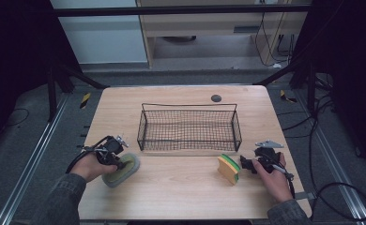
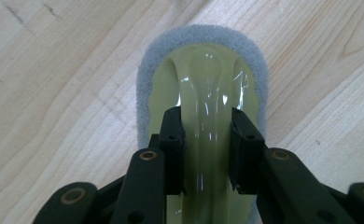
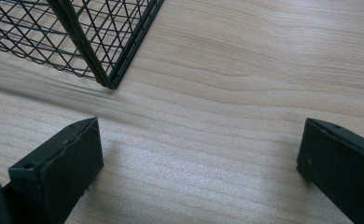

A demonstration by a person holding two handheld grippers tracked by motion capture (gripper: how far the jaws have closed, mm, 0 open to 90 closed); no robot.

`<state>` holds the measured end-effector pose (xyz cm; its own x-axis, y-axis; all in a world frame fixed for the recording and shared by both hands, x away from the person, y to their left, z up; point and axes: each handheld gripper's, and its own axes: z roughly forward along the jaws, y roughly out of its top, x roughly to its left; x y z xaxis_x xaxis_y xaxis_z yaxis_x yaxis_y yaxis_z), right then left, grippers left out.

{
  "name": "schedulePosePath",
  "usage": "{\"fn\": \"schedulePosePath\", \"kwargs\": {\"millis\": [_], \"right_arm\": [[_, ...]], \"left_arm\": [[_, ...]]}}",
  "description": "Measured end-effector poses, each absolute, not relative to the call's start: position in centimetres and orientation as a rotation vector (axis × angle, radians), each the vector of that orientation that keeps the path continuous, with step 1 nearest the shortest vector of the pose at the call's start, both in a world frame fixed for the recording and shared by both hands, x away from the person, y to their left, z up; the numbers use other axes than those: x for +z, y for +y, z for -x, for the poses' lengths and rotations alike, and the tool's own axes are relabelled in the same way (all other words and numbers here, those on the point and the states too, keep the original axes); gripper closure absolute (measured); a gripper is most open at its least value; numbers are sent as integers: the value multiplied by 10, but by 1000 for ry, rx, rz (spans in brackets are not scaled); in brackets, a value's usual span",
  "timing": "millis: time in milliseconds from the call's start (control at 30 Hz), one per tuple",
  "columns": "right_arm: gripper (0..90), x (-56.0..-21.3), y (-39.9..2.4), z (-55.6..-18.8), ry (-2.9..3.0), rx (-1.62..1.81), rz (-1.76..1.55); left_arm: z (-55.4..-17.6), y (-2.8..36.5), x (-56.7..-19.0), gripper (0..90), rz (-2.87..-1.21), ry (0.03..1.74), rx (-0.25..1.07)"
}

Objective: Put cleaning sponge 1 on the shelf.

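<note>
While the left gripper (image 2: 207,140) sits clamped on its arched handle, the scrubber pad (image 1: 121,169) lies flat on the table (image 1: 181,197), well to the left of the wire basket (image 1: 189,127) and slightly nearer the person than the basket's front rim.

Item: handled scrubber, a grey fibrous pad (image 2: 203,35) under a pale green glossy plastic top with a raised grip (image 2: 206,107).
Handling, as judged: light; the pad soft and compressible, the plastic top stiff. The grip looks smooth and shiny, so likely a little slippery under hard pads. Not fragile.
Best hold: across the narrow arch of the handle, where both black jaws now press its sides, as the left gripper view shows; the felt edge would only squash and sag.

Companion item: yellow-and-green sponge (image 1: 229,168), standing on edge near the basket's front right corner. Probably very light and springy.

Right gripper (image 1: 247,163): jaws spread wide with nothing between them, held just right of that sponge, over bare wood below the basket's corner (image 3: 110,84).
</note>
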<state>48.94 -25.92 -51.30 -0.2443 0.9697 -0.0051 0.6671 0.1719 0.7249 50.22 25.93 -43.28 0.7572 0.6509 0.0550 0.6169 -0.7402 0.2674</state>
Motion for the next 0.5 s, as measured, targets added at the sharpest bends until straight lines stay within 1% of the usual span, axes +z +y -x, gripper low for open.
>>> {"fn": "schedulePosePath", "kwargs": {"millis": [33, 67, 333, 500], "right_arm": [[4, -513, -259, -489, 1980, 847, -1543], [4, -513, -259, -489, 1980, 847, -1543], [4, -513, -259, -490, 1983, 845, -1540], [4, -513, -259, -490, 1981, 846, -1541]], "left_arm": [[-497, 259, -427, 700, -2715, 969, 255], [-497, 259, -427, 700, -2715, 969, 255], [-478, 256, -402, 701, -2659, 852, 428], [-474, 252, -398, 702, -2683, 782, 468]]}}
